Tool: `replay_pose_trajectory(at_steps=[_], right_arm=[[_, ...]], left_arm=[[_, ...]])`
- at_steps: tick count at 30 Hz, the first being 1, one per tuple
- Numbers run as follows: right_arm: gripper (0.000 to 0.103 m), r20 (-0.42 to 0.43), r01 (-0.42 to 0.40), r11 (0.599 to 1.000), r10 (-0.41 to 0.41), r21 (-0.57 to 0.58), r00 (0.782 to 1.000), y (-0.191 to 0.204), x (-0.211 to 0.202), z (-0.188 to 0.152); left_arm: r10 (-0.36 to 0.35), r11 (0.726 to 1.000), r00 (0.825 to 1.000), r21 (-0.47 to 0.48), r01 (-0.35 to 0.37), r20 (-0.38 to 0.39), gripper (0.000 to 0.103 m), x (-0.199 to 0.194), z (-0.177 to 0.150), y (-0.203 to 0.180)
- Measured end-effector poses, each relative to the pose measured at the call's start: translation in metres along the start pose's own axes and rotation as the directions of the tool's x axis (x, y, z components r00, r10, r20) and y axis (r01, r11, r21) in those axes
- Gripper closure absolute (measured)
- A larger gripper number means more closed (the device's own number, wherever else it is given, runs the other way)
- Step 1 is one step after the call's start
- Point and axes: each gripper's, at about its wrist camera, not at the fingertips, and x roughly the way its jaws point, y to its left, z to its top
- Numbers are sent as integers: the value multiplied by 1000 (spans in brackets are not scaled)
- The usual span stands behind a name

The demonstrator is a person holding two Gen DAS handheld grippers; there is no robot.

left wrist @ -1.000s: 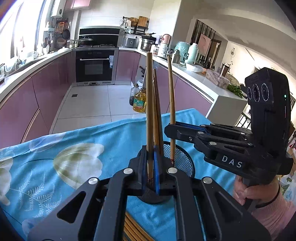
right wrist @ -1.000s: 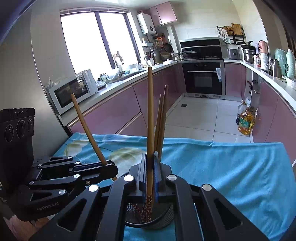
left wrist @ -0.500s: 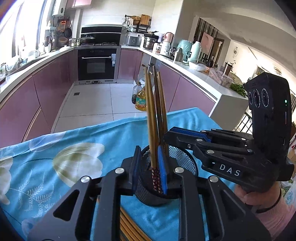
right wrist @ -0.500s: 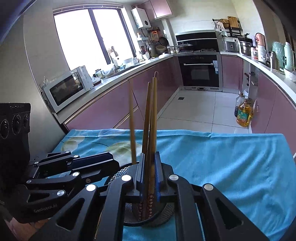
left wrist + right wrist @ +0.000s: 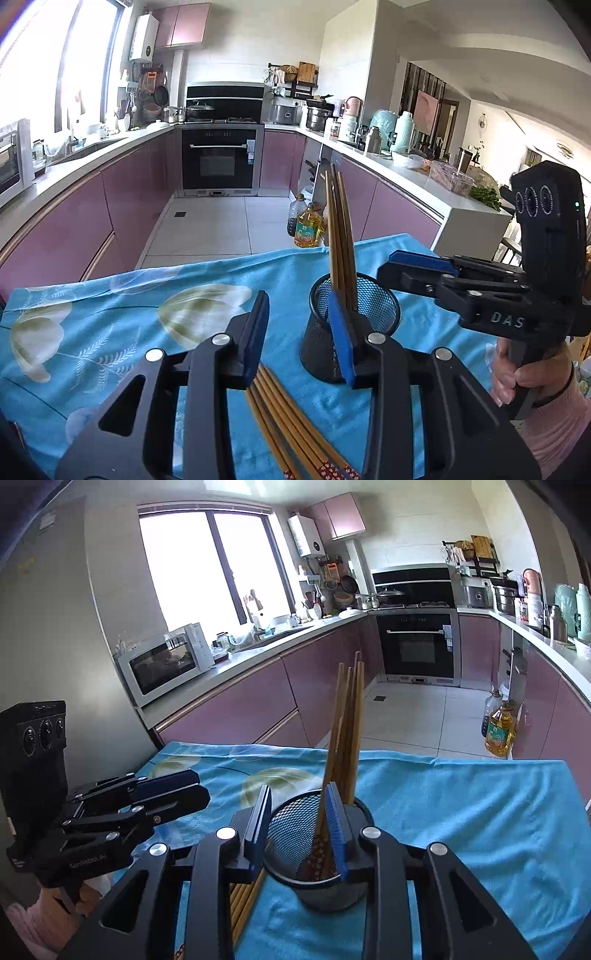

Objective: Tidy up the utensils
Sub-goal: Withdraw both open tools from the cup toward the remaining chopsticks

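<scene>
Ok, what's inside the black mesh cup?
The mesh cup holds wooden chopsticks standing upright, leaning together, patterned ends down. Their exact count is unclear; the cup's bottom is hidden.

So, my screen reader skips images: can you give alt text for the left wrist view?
Left gripper, jaws opening and empty, over loose chopsticks on a blue cloth. Beside it, more chopsticks stand in a black mesh cup.

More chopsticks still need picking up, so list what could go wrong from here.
1. The right gripper is opening with one of its fingers against the cup rim beside the standing chopsticks; pulling away carelessly could tip the light mesh cup.
2. The left gripper, also opening, has a finger in front of the cup; a sideways sweep might knock it.
3. The loose chopsticks lie in a tight bundle, so grabbing one may scatter the others.
</scene>
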Motion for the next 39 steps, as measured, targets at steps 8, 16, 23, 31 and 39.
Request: replay_pose_trajectory(at_steps=[8,16,23,31,39], right_arm=[[63,-117,-64,996,57,-63,992,35,12,-47],[63,-276,-36,999,30,-18,961,35,48,-98],[63,-303,-7,999,-3,-33,953,41,55,-110],[63,-311,18,998,-36,-59,950,46,60,-111],[63,-315,36,996,-58,-77,947,49,63,-113]], left_arm=[[76,997,993,11,-76,-88,62,-23,-58,20],[98,995,969,6,-100,-229,61,-13,-117,27],[91,995,958,-13,-98,-271,61,-5,-130,23],[88,996,953,-8,-94,-289,61,1,-130,17],[103,994,949,7,-106,-296,59,5,-128,14]])
